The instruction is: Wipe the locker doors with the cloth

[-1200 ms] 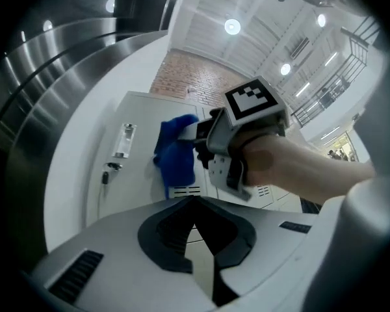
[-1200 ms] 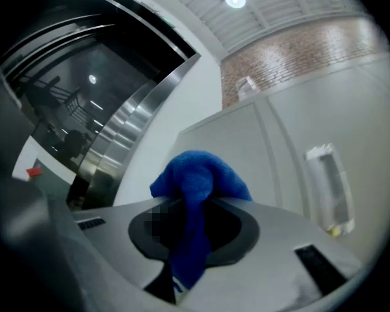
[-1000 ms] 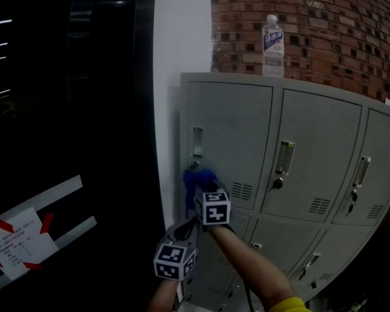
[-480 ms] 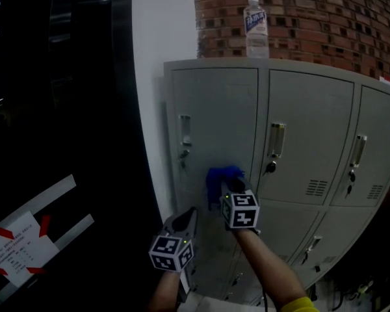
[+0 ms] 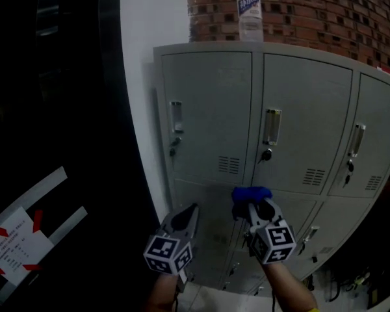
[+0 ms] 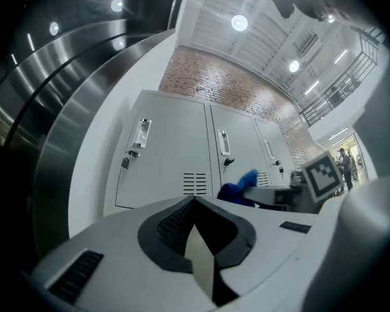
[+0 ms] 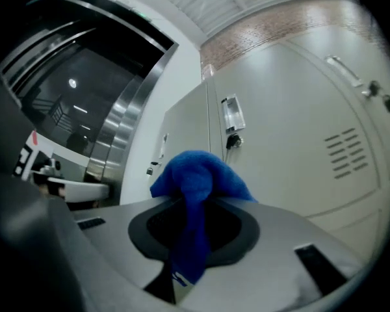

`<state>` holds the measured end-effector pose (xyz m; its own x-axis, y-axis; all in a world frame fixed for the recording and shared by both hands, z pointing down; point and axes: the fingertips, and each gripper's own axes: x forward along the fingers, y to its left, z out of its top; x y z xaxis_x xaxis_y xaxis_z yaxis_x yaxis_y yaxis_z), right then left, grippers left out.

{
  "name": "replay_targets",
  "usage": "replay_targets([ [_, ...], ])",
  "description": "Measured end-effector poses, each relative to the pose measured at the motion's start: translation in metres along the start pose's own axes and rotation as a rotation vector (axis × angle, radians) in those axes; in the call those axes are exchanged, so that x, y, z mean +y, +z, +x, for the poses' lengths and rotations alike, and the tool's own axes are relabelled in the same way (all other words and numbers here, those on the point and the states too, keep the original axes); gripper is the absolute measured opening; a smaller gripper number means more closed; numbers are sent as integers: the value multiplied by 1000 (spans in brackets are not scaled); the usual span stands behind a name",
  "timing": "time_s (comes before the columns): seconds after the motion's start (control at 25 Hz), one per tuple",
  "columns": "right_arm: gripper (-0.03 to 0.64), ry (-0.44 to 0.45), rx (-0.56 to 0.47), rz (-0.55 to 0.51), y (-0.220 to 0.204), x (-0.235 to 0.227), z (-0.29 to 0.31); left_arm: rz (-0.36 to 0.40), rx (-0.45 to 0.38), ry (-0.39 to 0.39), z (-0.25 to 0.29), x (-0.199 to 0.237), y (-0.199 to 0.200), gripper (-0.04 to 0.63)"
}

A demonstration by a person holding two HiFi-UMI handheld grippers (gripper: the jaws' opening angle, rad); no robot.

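Background: brick wall (image 5: 312, 12) at 12 to 2 o'clock, dark panelling at 9 o'clock.
Lockers (image 5: 208, 109): grey, doors closed, spread from centre to 3 o'clock.
Bottle (image 5: 249, 2): upright on the locker top at 12 o'clock.
Cloth (image 5: 250, 194): blue, bunched, at 5 o'clock, at the seam under the top-row doors.
Right gripper (image 5: 253, 208): clamped on the cloth, one end hanging down between the jaws.
Left gripper (image 5: 185, 214): at 6 o'clock, jaws together, nothing between them, apart from the cloth.

Bottle (image 5: 249, 12) atop lockers (image 5: 299, 109) — pillar (image 5: 140, 77) at left, brick wall (image 5: 325, 12) behind
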<state>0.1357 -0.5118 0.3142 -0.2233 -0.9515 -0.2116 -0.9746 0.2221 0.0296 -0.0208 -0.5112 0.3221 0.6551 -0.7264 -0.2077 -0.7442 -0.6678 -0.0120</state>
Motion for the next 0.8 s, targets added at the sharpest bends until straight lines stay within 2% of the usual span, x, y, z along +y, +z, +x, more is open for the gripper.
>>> replay_targets([
  [0.16, 75, -35, -47, -33, -33, 14, -101, -21, 6, 20, -53, -16, -12, 5],
  [0.28, 75, -52, -24, -39, -52, 12, -125, -22, 19, 50, -66, -18, -27, 5],
  [0.4, 77, -35, -11, -45, -59, 13, -136, -54, 23, 33, -67, -21, -38, 5],
  [0.48, 77, -53, 31, -23, -70, 16, -151, -39, 46, 15, -75, -27, -47, 5],
  [0.56, 77, -83, 76, 6, -78, 17, -169, 11, 74, 2, -87, -37, -55, 5],
  [0.64, 77, -107, 78, 28, -74, 12, -193, 43, 92, -14, -99, -54, -60, 5],
  [0.8, 78, -80, 96, 62, -73, 18, -257, 39, 101, -32, -132, -93, -61, 5],
])
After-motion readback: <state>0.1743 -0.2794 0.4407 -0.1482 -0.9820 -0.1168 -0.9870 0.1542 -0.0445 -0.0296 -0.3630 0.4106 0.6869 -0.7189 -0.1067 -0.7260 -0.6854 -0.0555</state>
